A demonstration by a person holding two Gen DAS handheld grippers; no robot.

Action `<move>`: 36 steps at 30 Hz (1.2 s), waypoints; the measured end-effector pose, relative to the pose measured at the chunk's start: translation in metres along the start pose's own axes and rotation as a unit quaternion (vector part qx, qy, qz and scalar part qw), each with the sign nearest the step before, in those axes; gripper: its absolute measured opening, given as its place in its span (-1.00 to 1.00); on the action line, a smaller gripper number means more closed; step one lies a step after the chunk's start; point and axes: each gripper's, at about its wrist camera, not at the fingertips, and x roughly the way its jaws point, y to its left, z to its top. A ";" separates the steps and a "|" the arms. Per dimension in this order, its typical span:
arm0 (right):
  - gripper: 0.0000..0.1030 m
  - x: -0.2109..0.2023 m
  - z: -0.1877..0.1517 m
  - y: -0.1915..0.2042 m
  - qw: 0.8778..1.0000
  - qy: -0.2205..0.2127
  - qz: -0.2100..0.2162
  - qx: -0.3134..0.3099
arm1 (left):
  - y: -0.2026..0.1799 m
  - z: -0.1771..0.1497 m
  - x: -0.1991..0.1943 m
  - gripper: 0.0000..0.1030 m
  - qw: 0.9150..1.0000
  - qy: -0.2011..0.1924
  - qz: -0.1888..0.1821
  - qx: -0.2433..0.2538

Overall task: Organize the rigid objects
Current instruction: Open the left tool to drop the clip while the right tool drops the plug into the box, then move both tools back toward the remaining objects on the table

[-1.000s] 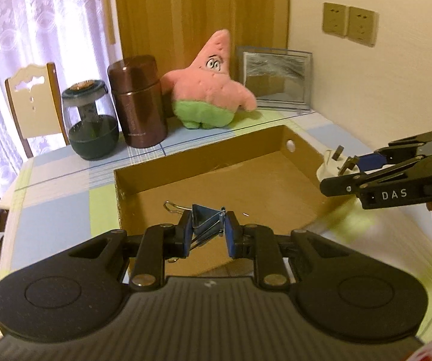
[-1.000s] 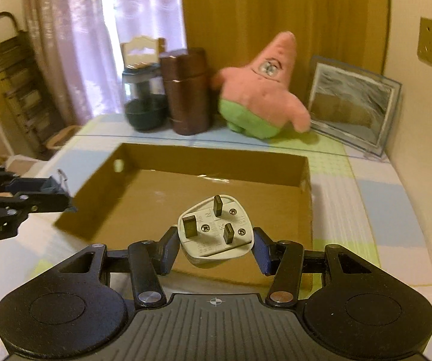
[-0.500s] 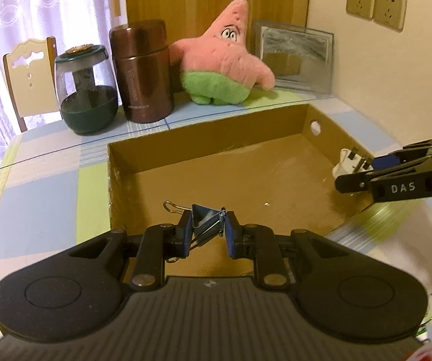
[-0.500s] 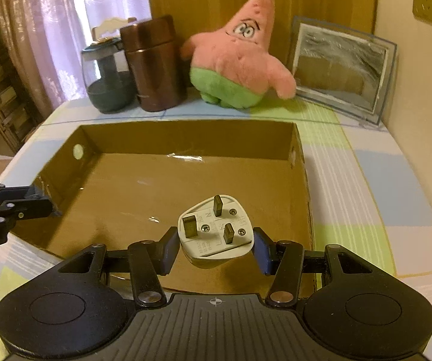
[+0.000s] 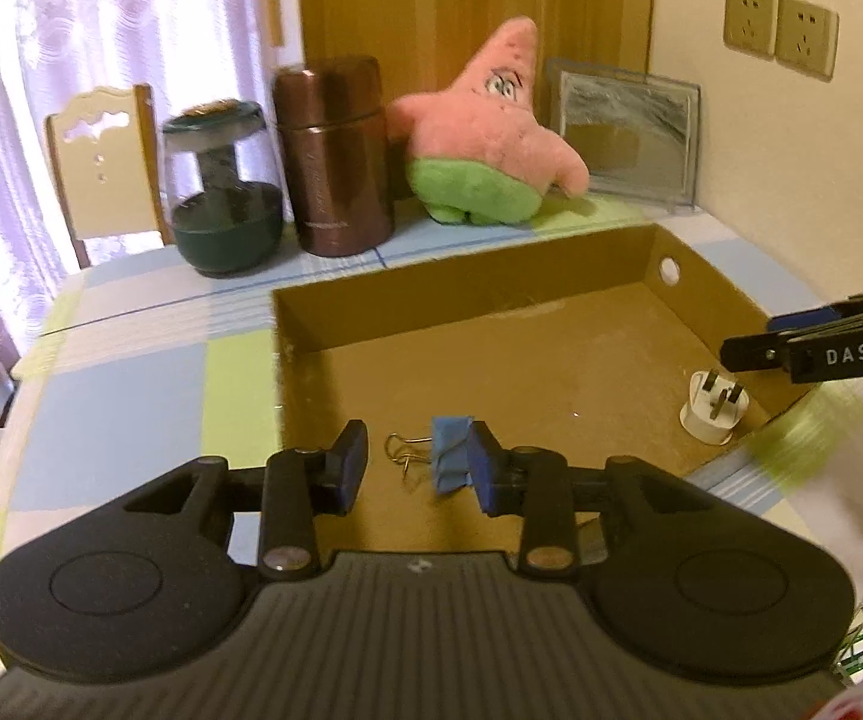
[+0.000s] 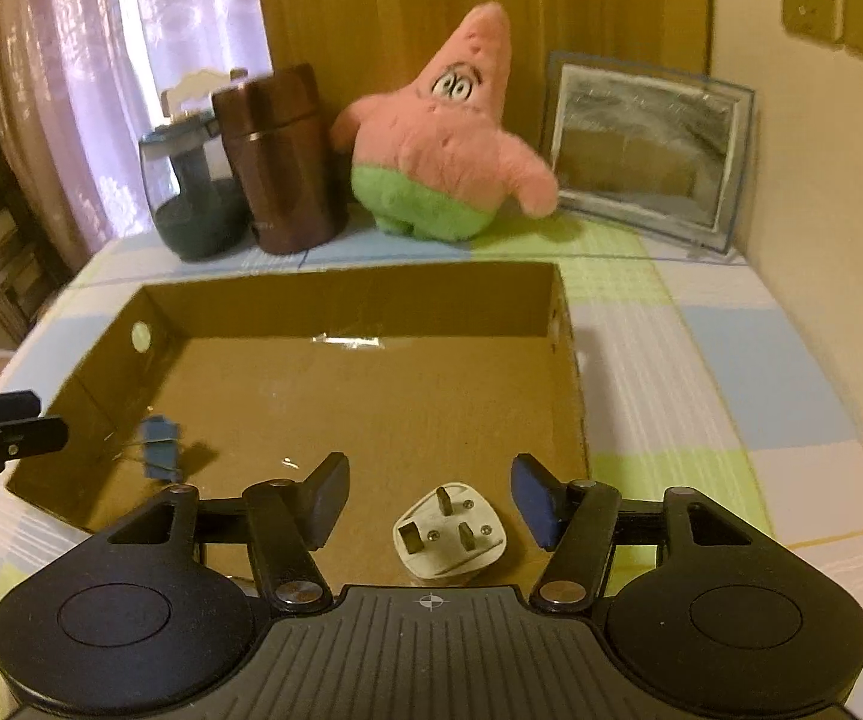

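**Clip and plug lie in the cardboard box**

The blue binder clip [image 5: 451,452] lies on the floor of the cardboard box [image 5: 467,294], near its front edge, wire handles pointing left. It sits just beside the right pad of the left tongs [image 5: 416,465], whose jaws are opening; the left pad stands clear of it. The white three-pin plug [image 6: 451,533] rests pins-up in the box's near right corner, between the pads of the right tongs [image 6: 431,501], which are opening too and touch it on neither side. Behind the box on the checked counter [image 6: 731,360] stand a brown flask [image 6: 278,162], a glass jar [image 5: 221,186], a pink plush star [image 6: 440,150] and a framed mirror [image 6: 647,153].
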 end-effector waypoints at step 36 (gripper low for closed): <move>0.40 -0.241 -0.157 0.063 0.997 -0.070 0.006 0.037 | -0.071 -0.136 -0.237 0.20 0.994 -0.036 0.016 -0.101</move>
